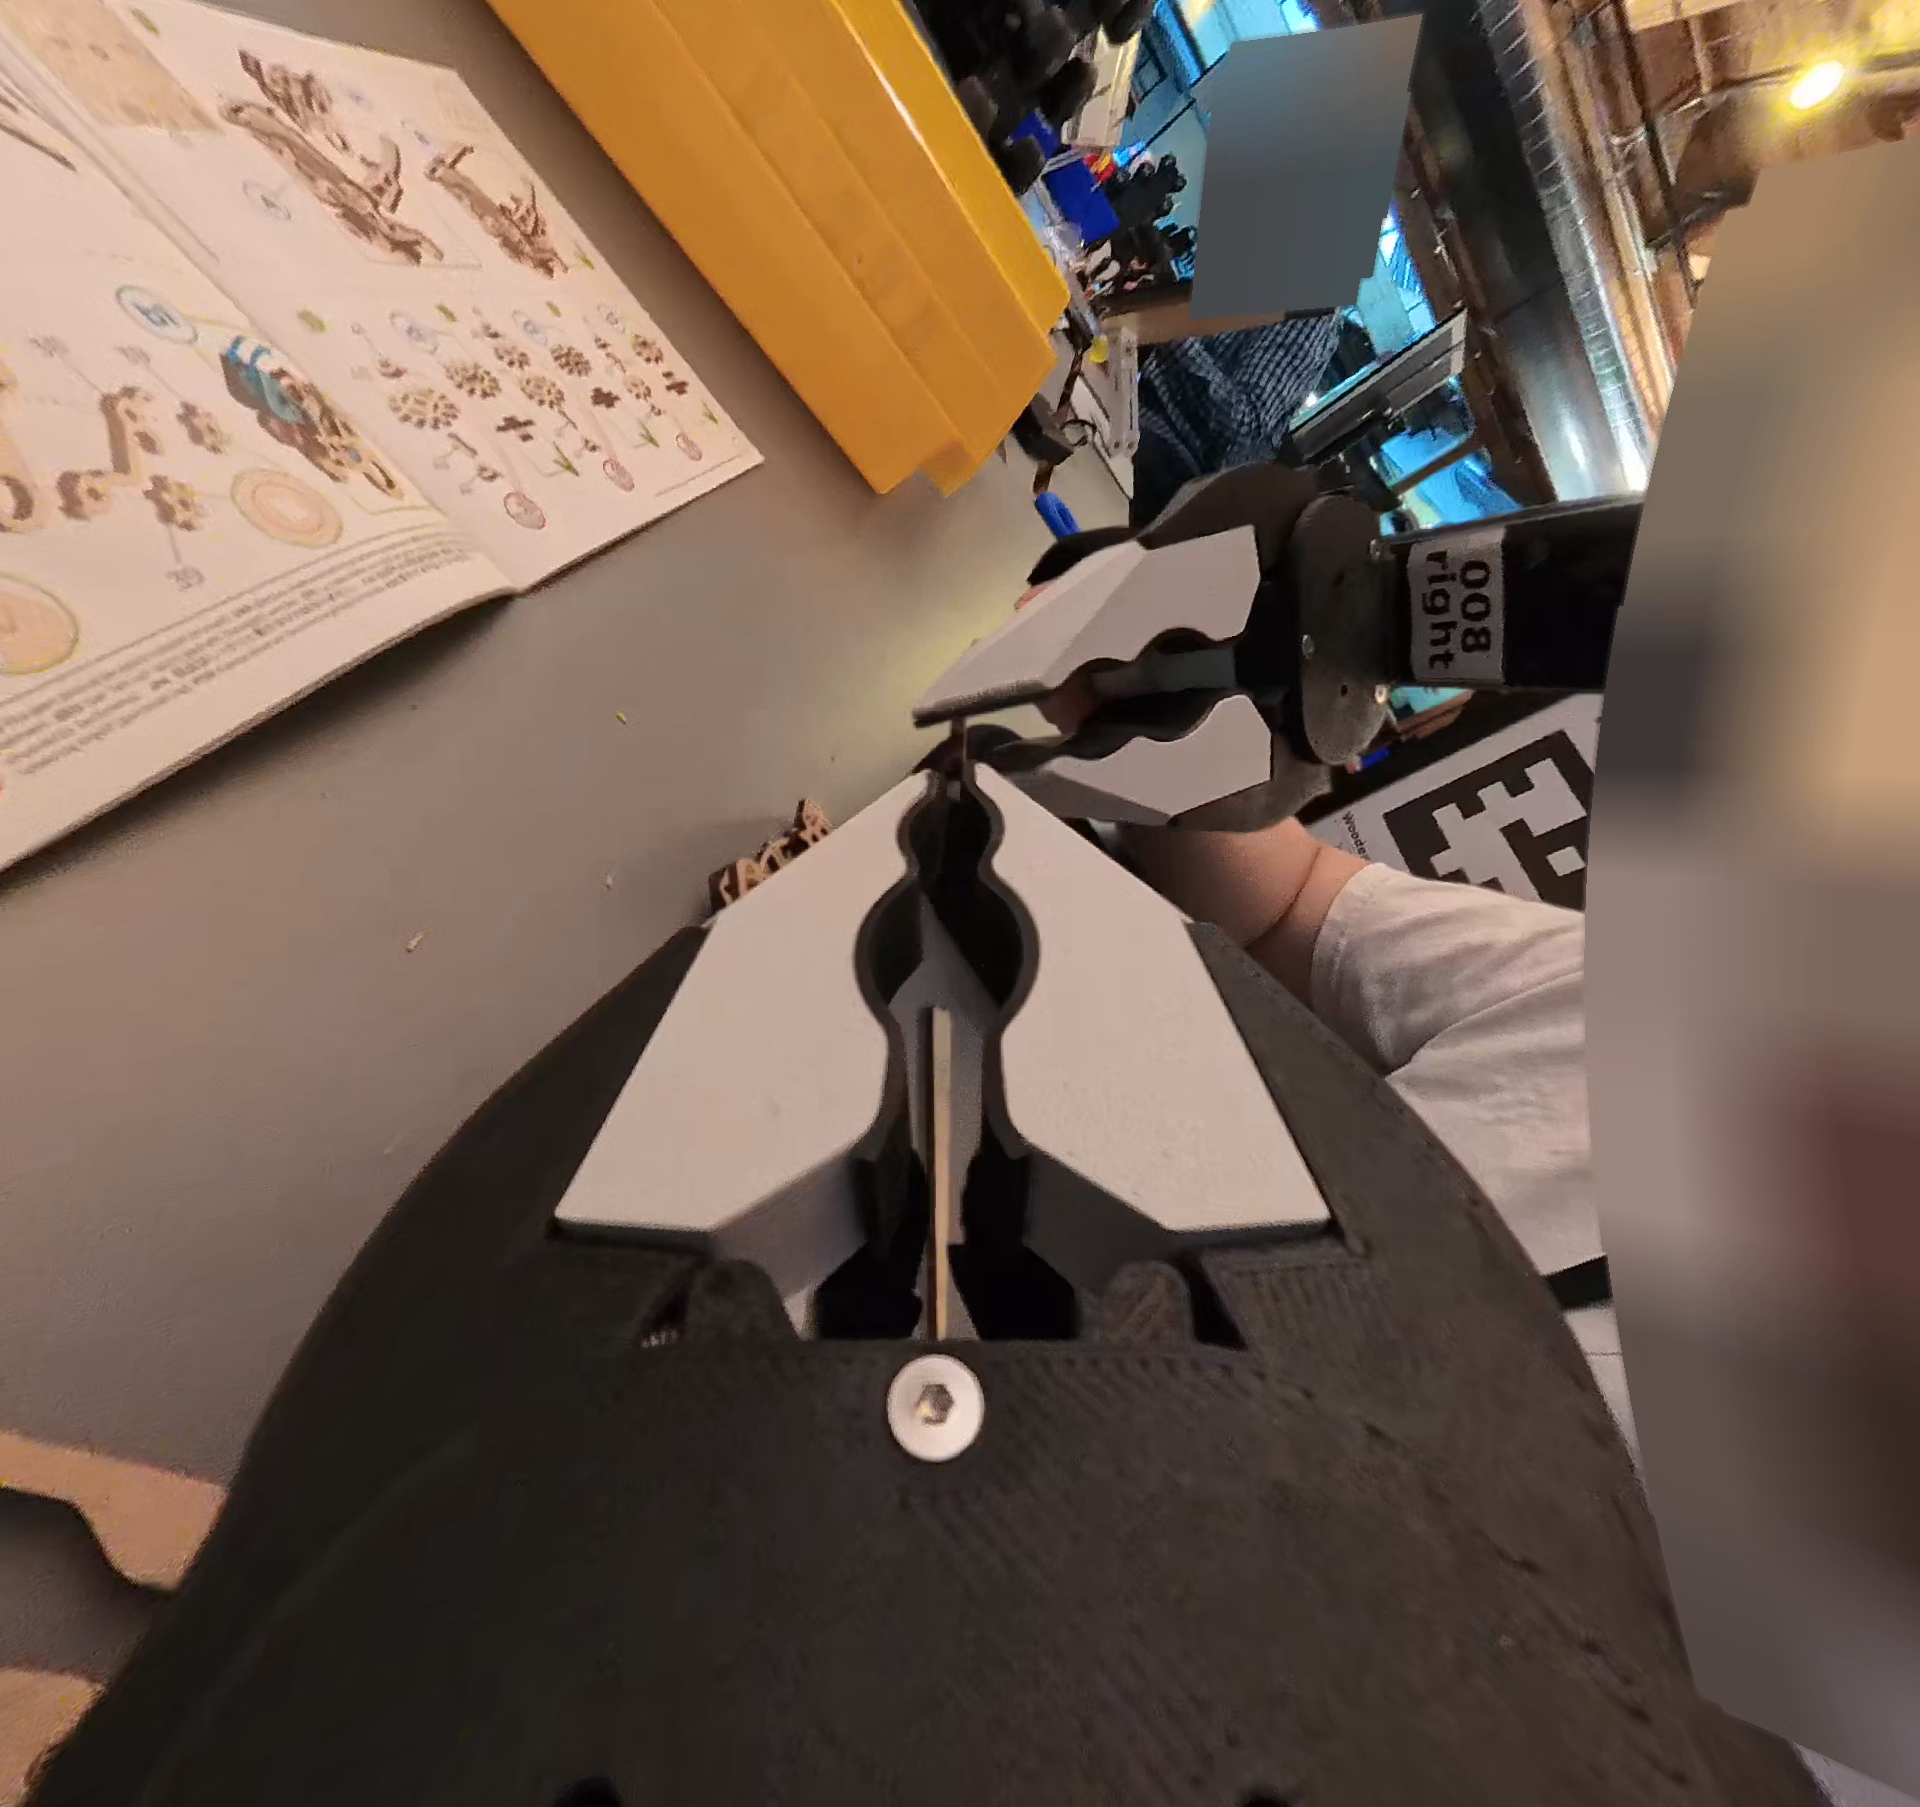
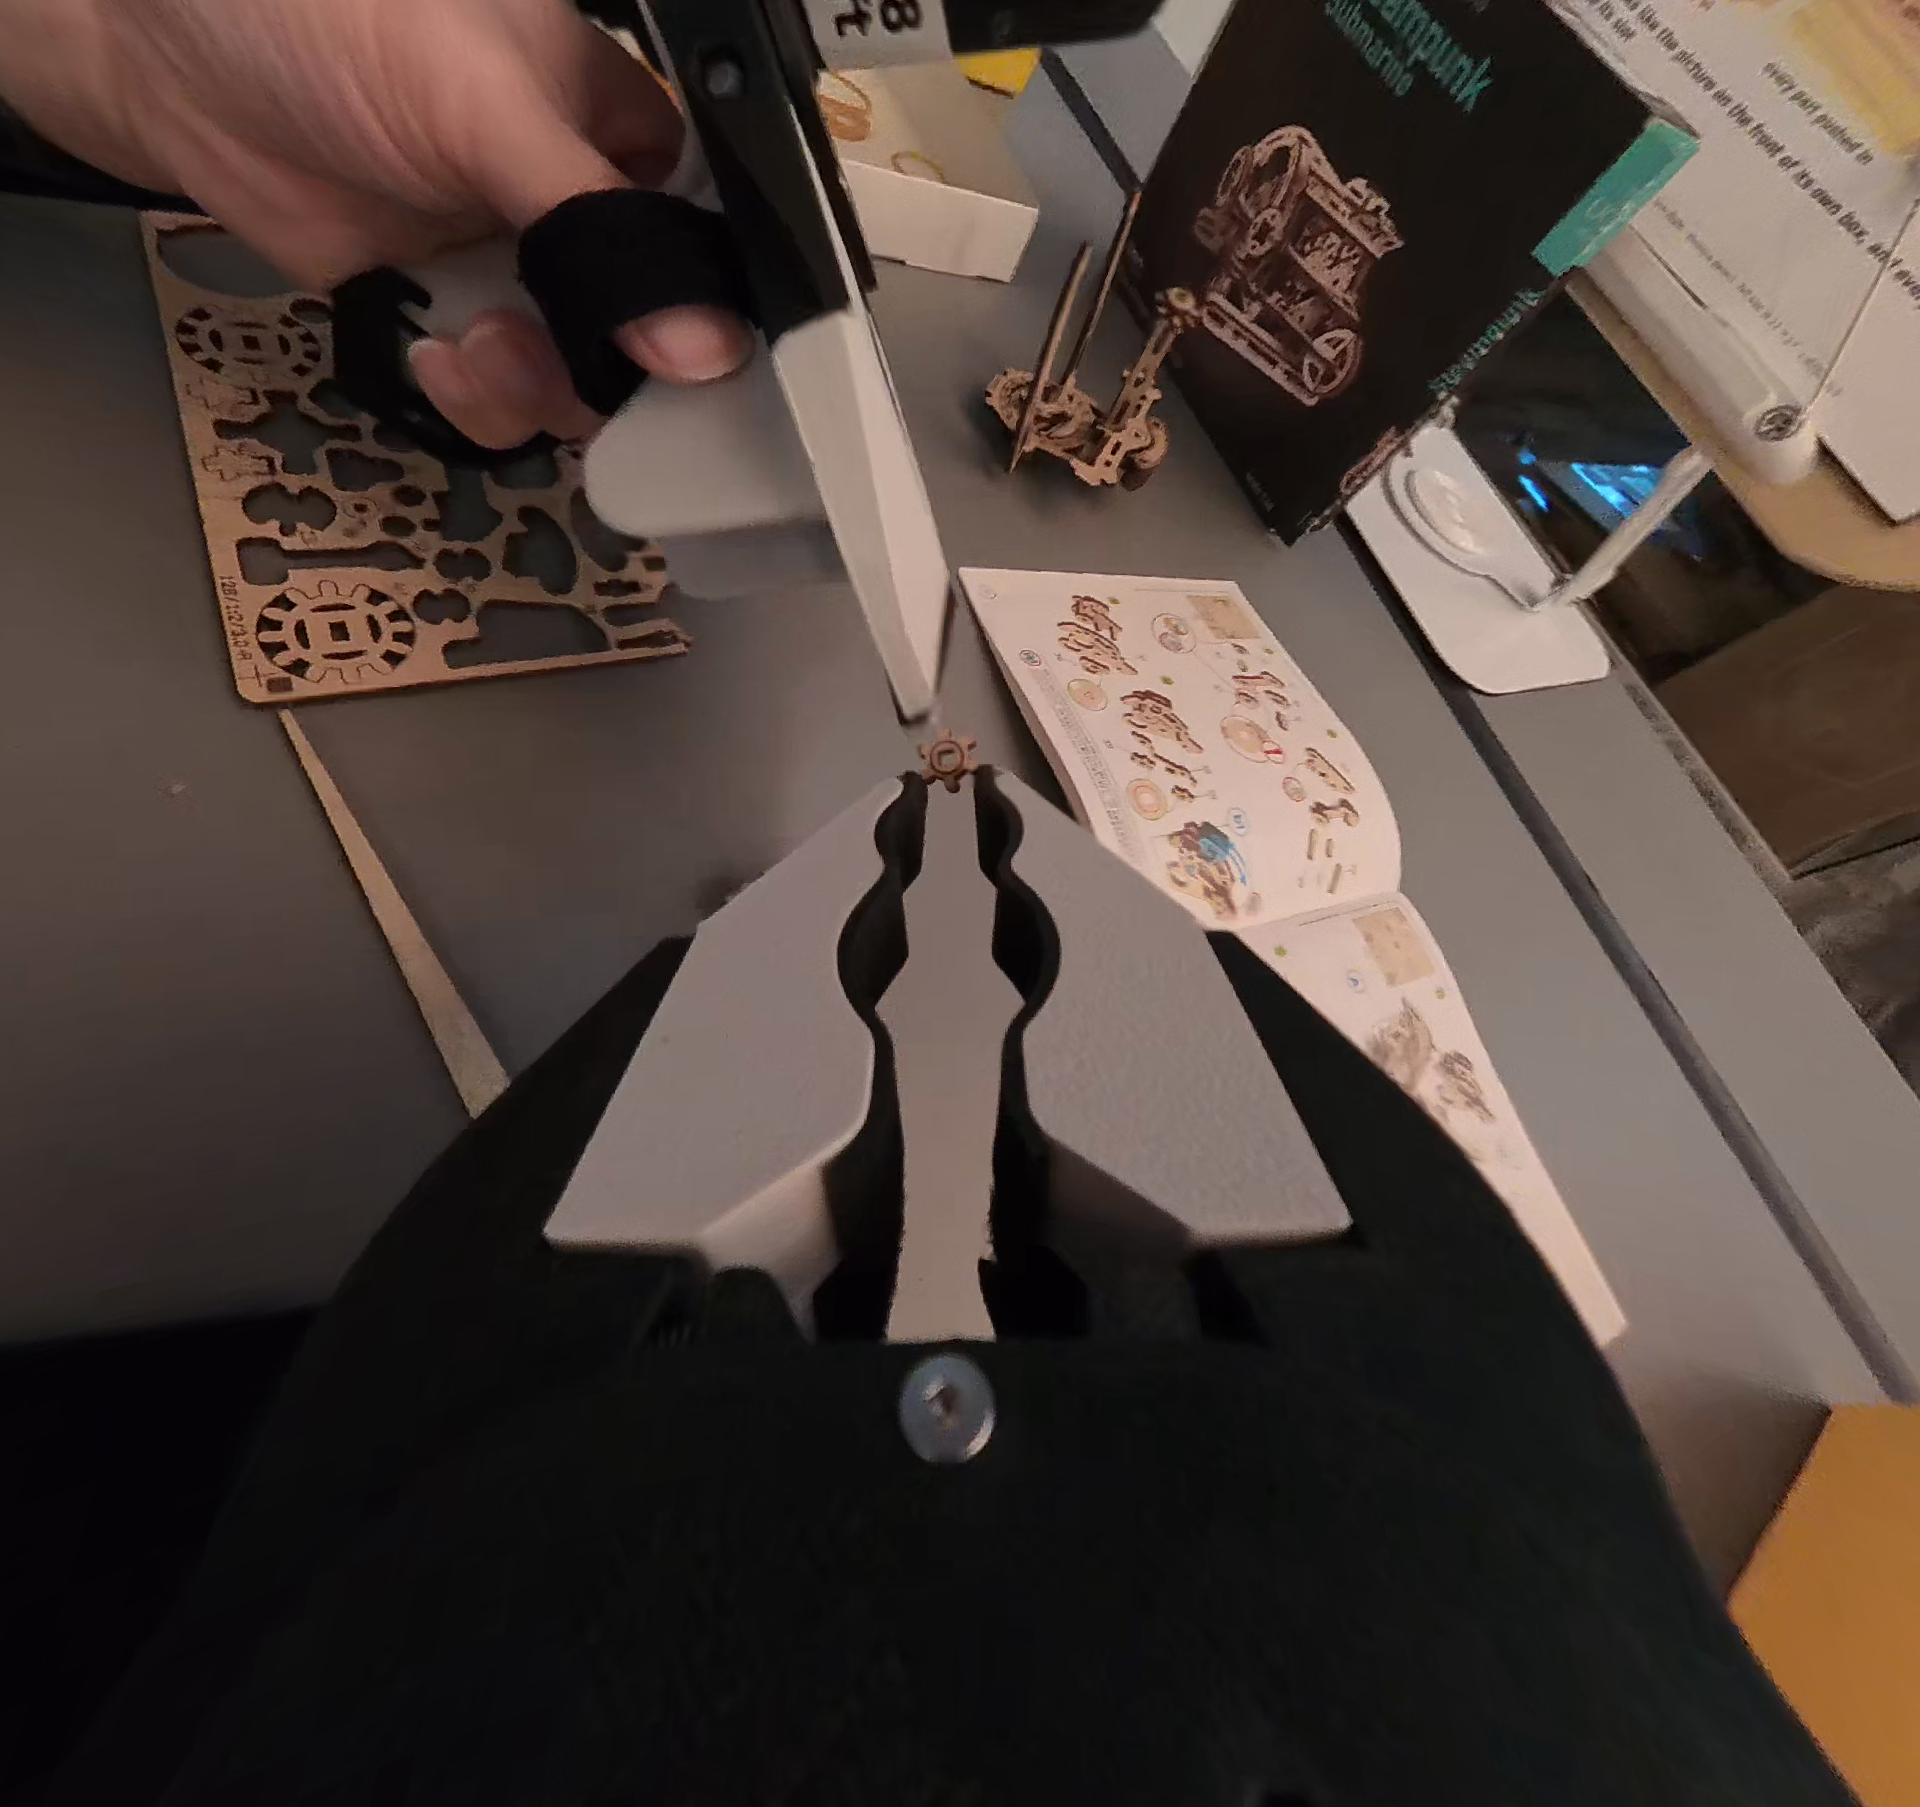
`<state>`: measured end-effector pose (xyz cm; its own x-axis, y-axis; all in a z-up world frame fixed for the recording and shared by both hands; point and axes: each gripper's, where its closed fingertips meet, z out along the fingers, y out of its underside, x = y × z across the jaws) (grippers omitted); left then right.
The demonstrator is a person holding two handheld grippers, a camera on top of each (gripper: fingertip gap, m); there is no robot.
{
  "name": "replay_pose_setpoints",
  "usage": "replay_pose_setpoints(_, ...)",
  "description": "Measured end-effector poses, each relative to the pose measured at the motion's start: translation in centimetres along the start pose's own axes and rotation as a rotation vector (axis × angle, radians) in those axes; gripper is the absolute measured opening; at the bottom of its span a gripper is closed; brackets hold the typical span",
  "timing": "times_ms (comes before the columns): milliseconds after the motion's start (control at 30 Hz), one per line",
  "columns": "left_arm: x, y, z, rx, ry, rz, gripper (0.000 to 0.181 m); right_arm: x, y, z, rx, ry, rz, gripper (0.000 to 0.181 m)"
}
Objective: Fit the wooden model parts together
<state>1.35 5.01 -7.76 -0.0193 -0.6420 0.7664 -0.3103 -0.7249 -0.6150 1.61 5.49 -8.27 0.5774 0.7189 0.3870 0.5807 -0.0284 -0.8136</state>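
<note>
My right gripper (image 2: pixel 948 778) is shut on a small wooden gear (image 2: pixel 948 758), pinched at its tips above the grey table (image 2: pixel 623 822). My left gripper (image 1: pixel 943 789) has its jaws shut. In the right wrist view it comes down from the top, and its tip (image 2: pixel 923 703) almost touches the gear. A pale sliver shows at that tip; I cannot tell what it is. In the left wrist view the right gripper (image 1: pixel 961 729) comes in from the right and meets my left tips, with the gear edge-on (image 1: pixel 964 751). A partly built wooden model (image 2: pixel 1081 407) stands farther back.
A laser-cut wooden sheet (image 2: pixel 416 552) with empty cutouts lies at left, under the person's hand (image 2: pixel 364 95). An open instruction booklet (image 2: pixel 1195 749) lies at right. The dark kit box (image 2: pixel 1351 230) stands behind it. A yellow bin (image 1: pixel 810 147) borders the table. My two grippers' fingertips are within a few centimetres of each other. The partly built wooden model (image 2: pixel 1081 407) is about equally far from each gripper, around 25 cm.
</note>
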Motion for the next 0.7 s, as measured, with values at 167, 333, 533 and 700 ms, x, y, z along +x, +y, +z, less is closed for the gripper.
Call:
replay_pose_setpoints(167, -1.1, -0.6, -1.8, 0.002, -0.072, 0.063, 0.008, -0.3, 1.3, -0.8, -0.024, -0.115, 0.026, 0.008)
replay_pose_setpoints(333, -1.2, 0.3, -1.8, -0.052, -0.069, 0.098, 0.008, -0.3, 2.8, -0.4, -0.074, -0.127, 0.013, 0.008)
replay_pose_setpoints(533, -4.2, 3.1, -2.4, -0.21, -0.321, 0.238, 0.006, -1.4, 4.3, -0.8, -0.065, -0.129, -0.017, 0.008)
replay_pose_setpoints(700, -4.7, 4.5, -2.0, -0.296, -0.366, 0.286, 0.006, -3.3, 4.5, -0.8, -0.034, -0.189, -0.078, 0.008)
